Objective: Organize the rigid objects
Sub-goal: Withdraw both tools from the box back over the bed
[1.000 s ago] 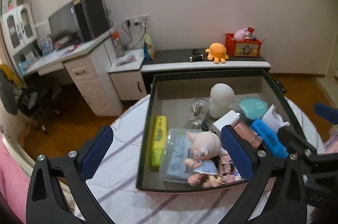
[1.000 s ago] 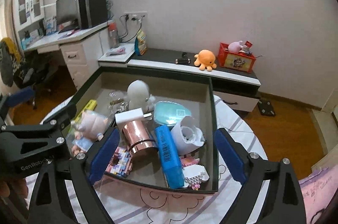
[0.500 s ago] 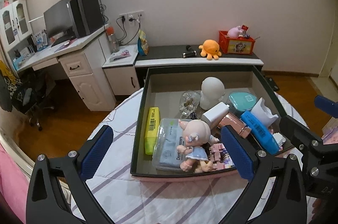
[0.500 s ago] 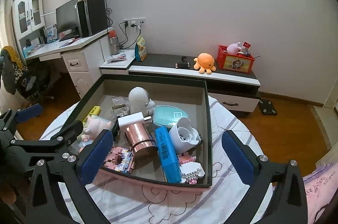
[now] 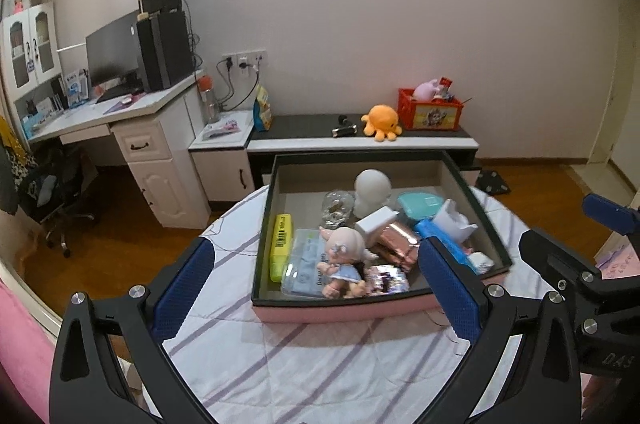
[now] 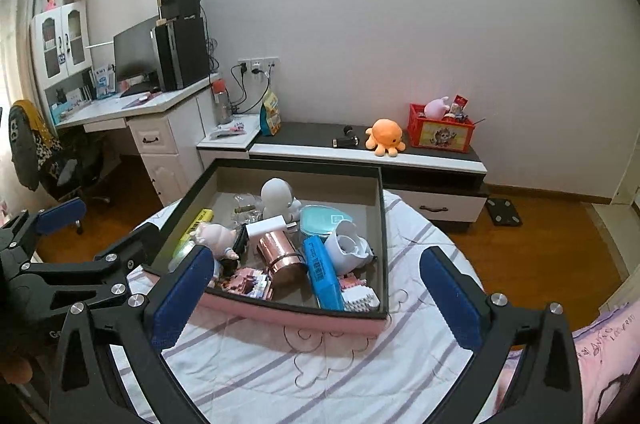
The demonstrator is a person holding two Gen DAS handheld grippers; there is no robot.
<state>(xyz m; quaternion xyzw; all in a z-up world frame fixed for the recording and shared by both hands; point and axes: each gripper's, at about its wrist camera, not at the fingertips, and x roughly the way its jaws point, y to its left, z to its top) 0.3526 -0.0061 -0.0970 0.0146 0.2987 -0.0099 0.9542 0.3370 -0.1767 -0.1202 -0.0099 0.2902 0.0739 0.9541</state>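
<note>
A pink-sided, dark-rimmed box (image 5: 344, 310) (image 6: 292, 314) sits on the striped round table. Inside lie a doll (image 5: 342, 258) (image 6: 214, 236), a yellow pack (image 5: 280, 246), a copper can (image 6: 280, 258), a blue box (image 6: 322, 272), a white cup (image 6: 348, 246), a white figure (image 5: 372, 192) (image 6: 276, 198), a teal case (image 5: 420, 202) and pixel blocks (image 6: 250, 282). My left gripper (image 5: 316, 294) stands open in front of the box, empty. My right gripper (image 6: 310, 300) is open too, holding nothing, near the box's front wall.
Behind the table a low dark cabinet (image 6: 360, 148) carries an orange octopus plush (image 6: 385, 136) and a red crate (image 6: 440, 132). A white desk (image 5: 120, 128) with a monitor stands at the left. Striped tablecloth (image 5: 320, 368) lies in front of the box.
Both grippers have pulled back and up from the box, so its pink front wall and more tablecloth show. The box's contents have not moved.
</note>
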